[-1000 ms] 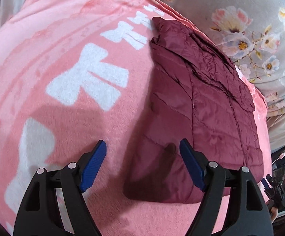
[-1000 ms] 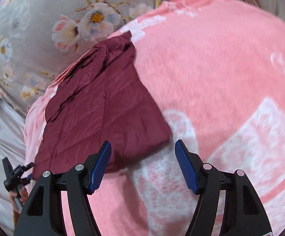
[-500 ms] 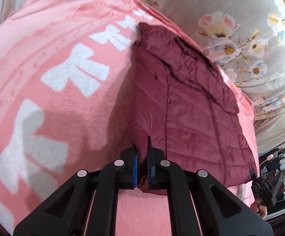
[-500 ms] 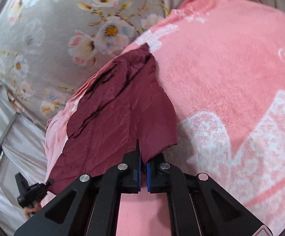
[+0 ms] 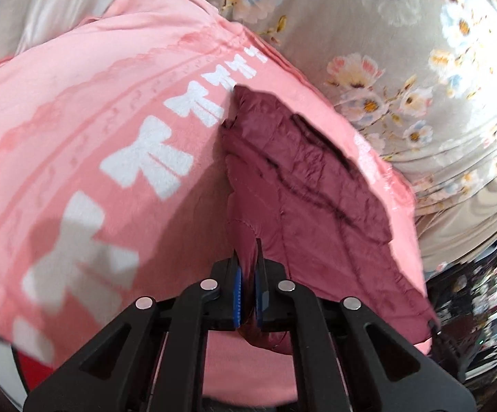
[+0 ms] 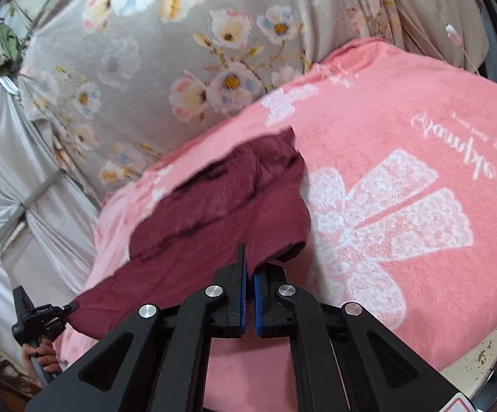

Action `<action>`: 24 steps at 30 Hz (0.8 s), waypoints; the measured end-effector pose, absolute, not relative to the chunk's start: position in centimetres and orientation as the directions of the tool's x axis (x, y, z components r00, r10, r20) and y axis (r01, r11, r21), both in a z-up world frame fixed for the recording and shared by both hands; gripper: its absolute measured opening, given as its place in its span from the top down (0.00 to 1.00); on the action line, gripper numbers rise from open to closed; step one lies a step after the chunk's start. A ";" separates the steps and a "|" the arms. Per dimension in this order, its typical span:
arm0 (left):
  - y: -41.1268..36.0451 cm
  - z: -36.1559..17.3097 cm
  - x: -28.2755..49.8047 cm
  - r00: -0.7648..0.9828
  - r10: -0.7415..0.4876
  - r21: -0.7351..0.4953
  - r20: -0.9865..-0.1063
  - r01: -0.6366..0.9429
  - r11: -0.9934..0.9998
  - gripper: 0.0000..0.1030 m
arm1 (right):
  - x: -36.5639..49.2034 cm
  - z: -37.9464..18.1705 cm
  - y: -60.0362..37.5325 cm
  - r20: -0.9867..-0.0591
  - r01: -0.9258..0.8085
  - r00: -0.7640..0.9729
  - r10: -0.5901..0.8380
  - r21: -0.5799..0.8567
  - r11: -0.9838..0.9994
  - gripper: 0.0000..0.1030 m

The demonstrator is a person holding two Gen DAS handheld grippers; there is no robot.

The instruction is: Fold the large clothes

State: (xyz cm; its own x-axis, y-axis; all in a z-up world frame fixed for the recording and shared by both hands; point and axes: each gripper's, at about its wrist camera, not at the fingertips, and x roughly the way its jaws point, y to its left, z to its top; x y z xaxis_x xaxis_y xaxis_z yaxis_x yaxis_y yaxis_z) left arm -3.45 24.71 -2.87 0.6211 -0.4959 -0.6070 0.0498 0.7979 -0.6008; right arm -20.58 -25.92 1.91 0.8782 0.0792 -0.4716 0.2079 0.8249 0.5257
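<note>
Left wrist view: left gripper (image 5: 247,286), jaws closed on a near corner of the maroon jacket (image 5: 310,185), which lies on the pink blanket (image 5: 93,120).
Advice: lift both corners level.
Right wrist view: right gripper (image 6: 249,293), jaws pinch the jacket's other near corner.
Hidden: jacket's underside; motion blur.
</note>
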 end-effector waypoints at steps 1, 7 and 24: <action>25.0 -2.0 -4.2 0.636 -0.504 -0.615 -0.584 0.058 0.786 0.96 | -20.9 2.7 -25.7 -0.458 0.204 0.887 0.066 0.515 0.833 0.97; 25.1 5.0 -5.9 0.739 -0.507 -0.608 -0.443 0.168 0.776 0.96 | -20.8 9.4 -25.5 -0.314 0.149 0.949 -0.001 0.447 0.882 0.97; 18.5 9.6 12.9 0.781 -0.317 -0.385 -0.538 0.107 0.917 0.95 | 1.9 12.2 -30.6 -0.347 0.166 0.938 -0.016 0.408 0.898 0.98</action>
